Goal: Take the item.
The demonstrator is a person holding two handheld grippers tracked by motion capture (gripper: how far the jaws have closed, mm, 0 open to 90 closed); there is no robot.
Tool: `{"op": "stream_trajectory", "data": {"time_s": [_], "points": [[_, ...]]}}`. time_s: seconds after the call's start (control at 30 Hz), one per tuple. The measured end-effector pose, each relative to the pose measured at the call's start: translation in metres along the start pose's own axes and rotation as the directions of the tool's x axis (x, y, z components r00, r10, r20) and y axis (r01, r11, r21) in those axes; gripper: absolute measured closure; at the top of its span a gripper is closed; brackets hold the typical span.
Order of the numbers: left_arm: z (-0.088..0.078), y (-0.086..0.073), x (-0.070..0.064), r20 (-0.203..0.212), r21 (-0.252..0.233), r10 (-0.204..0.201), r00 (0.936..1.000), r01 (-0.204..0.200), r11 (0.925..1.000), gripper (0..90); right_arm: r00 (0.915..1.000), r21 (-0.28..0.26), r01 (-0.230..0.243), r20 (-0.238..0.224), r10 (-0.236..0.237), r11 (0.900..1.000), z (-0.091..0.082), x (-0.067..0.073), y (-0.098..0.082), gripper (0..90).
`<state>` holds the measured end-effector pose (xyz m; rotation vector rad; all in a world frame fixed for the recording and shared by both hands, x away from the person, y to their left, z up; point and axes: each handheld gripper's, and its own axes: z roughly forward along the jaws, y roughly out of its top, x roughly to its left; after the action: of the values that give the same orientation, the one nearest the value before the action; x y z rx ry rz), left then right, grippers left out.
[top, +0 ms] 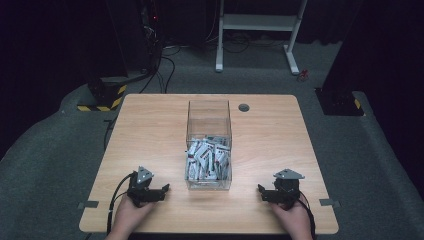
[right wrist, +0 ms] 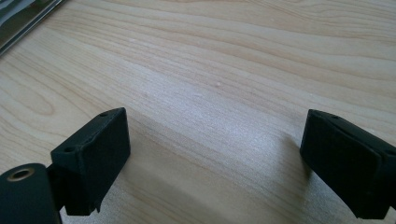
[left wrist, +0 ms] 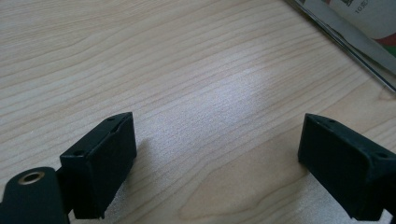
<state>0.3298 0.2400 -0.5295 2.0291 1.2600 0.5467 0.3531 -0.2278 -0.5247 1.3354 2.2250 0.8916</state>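
Left gripper (top: 165,188), right gripper (top: 261,189): jaws wide apart, hand-held.

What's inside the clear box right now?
The clear box holds a heap of small white packets with red and dark markings, filling its near lower part. Whatever lies beneath the top packets is covered.

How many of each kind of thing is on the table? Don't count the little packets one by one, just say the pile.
Clear box: 1
Pile of packets inside the box: 1
Grippers: 2, the left gripper and the right gripper, both open
Total: 4
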Motion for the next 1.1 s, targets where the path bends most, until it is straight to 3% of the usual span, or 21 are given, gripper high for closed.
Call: {"op": "stream_trajectory", "data": {"time_s": [0.23,0.7,0.77,0.93,1.1], "points": [[-0.001,-0.001,0.000,-0.005,0.002,-0.003,1.0000,0.003,1.0000,11.3,0.9998,-0.001,0.017,-0.008,-0.017,1.000,0.000,-0.002,0.000,8.0],[-0.004,-0.004,-0.002,-0.017,0.005,-0.016,0.9997,0.016,0.9999,9.6,0.9998,-0.001,-0.011,0.016,0.011,1.000,-0.002,-0.005,-0.002,8.1],[-0.006,-0.002,-0.002,-0.005,0.039,-0.014,0.9999,0.015,0.9991,9.8,0.9997,0.000,-0.015,0.018,0.015,1.000,-0.003,-0.005,-0.003,8.1],[-0.010,-0.001,0.005,0.046,0.036,-0.068,0.9966,0.066,0.9971,10.6,0.9998,0.000,-0.013,0.012,0.013,1.000,-0.003,-0.006,-0.002,7.9],[-0.011,0.001,0.008,0.066,0.040,-0.058,0.9961,0.056,0.9976,11.9,0.9999,0.000,-0.008,0.007,0.008,1.000,-0.002,-0.006,-0.002,7.8]]}}
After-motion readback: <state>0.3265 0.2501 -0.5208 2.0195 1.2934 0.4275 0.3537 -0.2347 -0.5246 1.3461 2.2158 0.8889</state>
